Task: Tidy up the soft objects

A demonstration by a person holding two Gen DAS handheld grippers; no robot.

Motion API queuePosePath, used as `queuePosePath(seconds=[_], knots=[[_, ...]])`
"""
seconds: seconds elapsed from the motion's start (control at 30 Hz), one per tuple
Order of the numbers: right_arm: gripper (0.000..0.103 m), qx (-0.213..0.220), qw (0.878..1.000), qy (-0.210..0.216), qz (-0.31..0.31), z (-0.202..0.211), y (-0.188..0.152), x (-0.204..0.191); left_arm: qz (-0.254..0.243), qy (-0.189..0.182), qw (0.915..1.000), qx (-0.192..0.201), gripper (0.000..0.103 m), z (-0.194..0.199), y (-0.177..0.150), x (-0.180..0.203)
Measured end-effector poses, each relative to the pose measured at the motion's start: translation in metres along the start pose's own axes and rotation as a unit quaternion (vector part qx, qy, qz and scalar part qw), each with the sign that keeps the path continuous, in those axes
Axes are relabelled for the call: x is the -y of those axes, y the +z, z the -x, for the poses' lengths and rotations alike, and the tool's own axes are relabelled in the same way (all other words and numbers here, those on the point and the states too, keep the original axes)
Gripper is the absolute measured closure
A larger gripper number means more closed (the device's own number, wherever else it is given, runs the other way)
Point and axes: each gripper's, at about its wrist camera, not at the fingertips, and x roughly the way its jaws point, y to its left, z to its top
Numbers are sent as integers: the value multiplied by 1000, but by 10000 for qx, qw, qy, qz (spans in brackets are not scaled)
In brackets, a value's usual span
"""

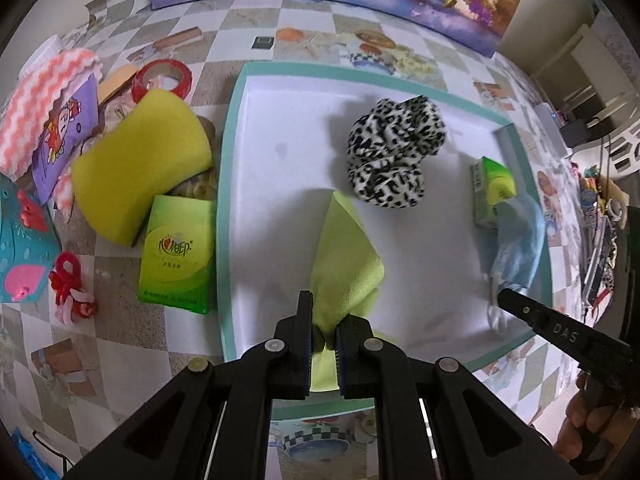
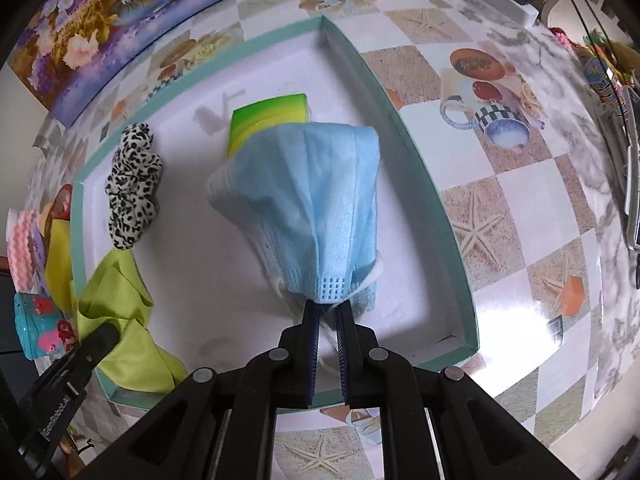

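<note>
Teal-rimmed tray point(image 1: 230, 152), white floor. In it: leopard-print scrunchie point(image 1: 394, 152) toward the far side, tissue pack point(image 1: 492, 188) against the right wall. Left gripper point(image 1: 324, 320) clamped on a lime cloth point(image 1: 344, 256), which hangs over the tray's near left part. Right gripper point(image 2: 329, 312) clamped on a blue face mask point(image 2: 312, 200), held over the tray in front of the tissue pack. Outside, left of the tray: yellow sponge point(image 1: 140, 164), second tissue pack point(image 1: 176, 252), red tape roll point(image 1: 162, 76).
</note>
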Motion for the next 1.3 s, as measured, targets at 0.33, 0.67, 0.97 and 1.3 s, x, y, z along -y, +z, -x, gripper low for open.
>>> queuePosePath(seconds=[0.33, 0.67, 0.97, 1.3], knots=[[90, 77, 9998, -171, 120, 9, 0, -13, 134, -23, 9999, 0, 78, -1, -4, -9], [55, 371, 9982, -375, 291, 33, 4, -30, 112, 99, 9984, 542, 40, 26, 0, -11], [24, 461, 9965, -498, 482, 25, 7, -31, 352, 538, 9936, 929, 12, 29, 7, -27], [0, 917, 9925, -524, 621, 34, 10, -42, 754, 676, 9876, 1198, 5, 37, 14, -53]])
